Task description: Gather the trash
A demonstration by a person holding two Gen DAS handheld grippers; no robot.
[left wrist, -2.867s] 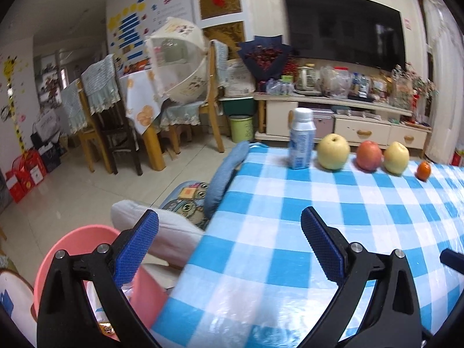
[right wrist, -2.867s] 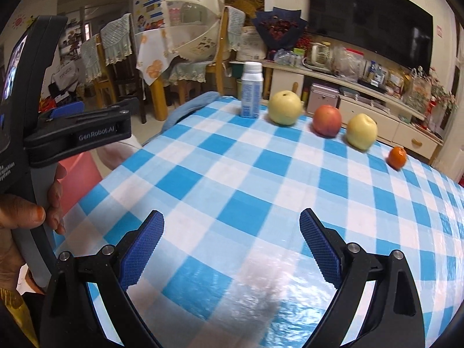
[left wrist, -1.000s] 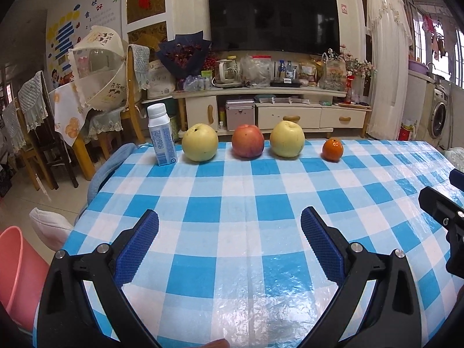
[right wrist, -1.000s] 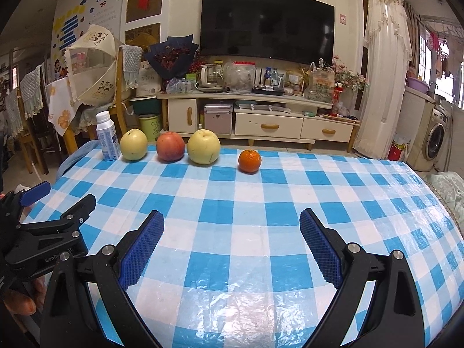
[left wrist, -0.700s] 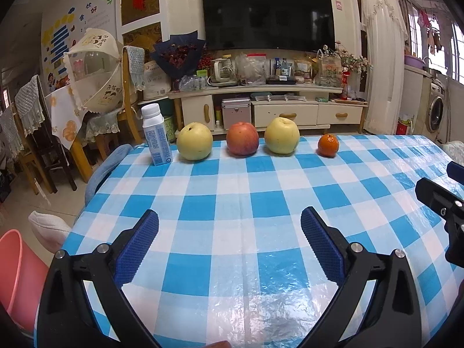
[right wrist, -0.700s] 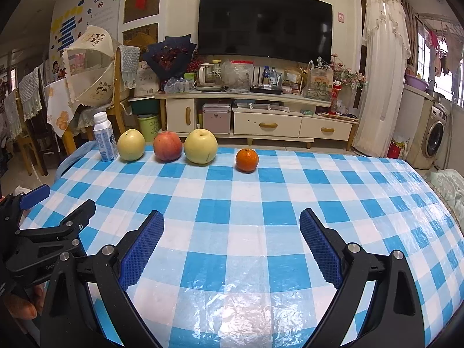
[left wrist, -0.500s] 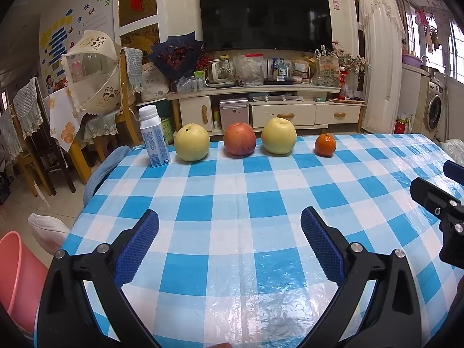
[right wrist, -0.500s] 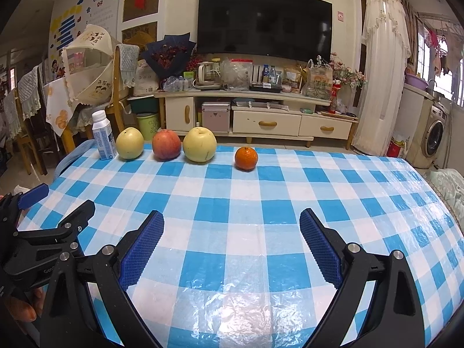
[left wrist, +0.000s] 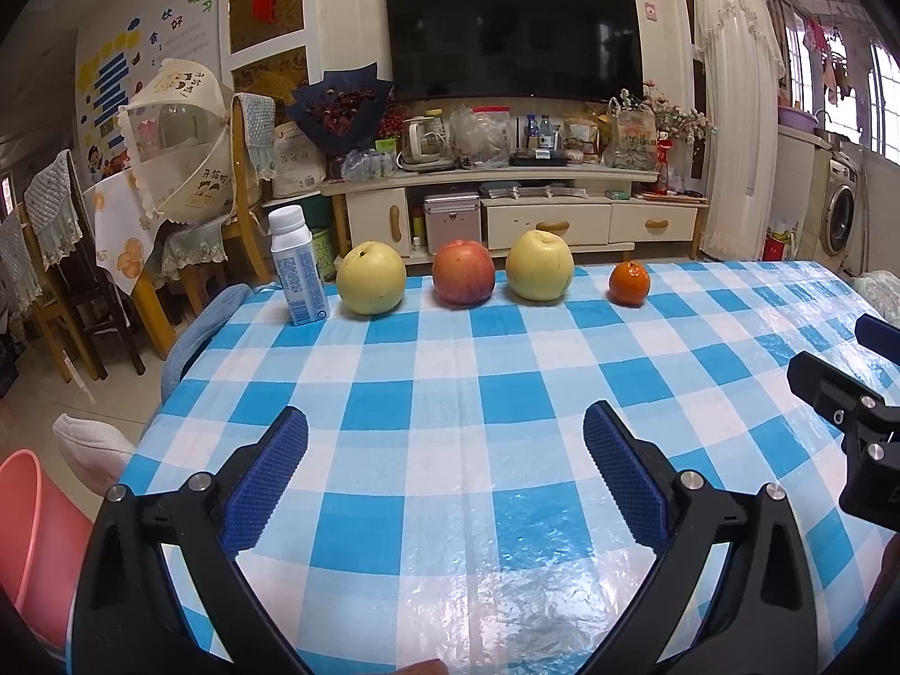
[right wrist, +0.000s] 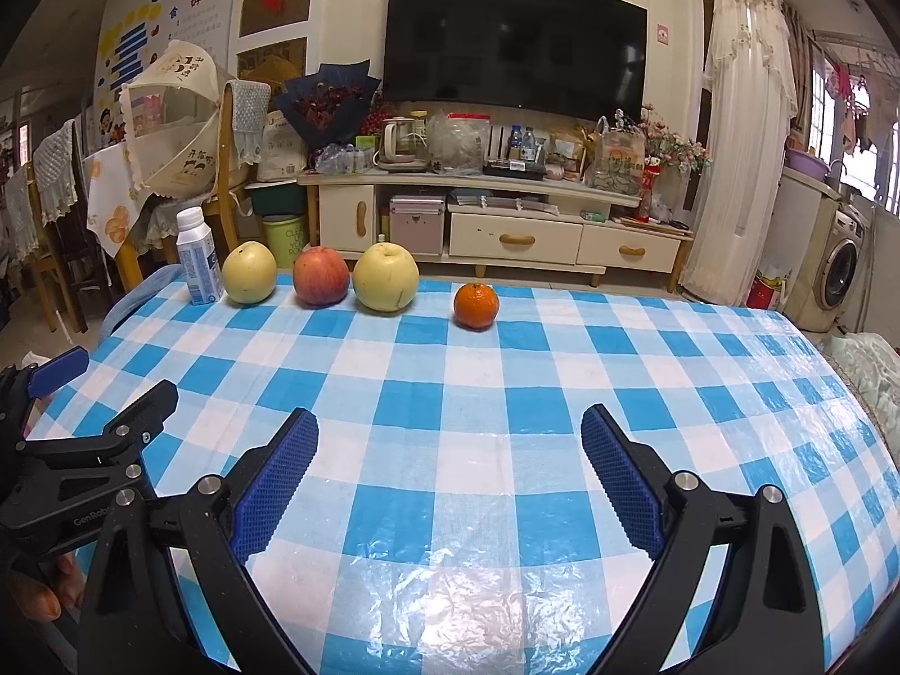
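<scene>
Showing pink bin [left wrist: 22,523] leftward only.

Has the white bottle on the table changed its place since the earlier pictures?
No. The white bottle stands just left of the yellow pear, at the same far-left table corner. Only the cameras turned.
</scene>
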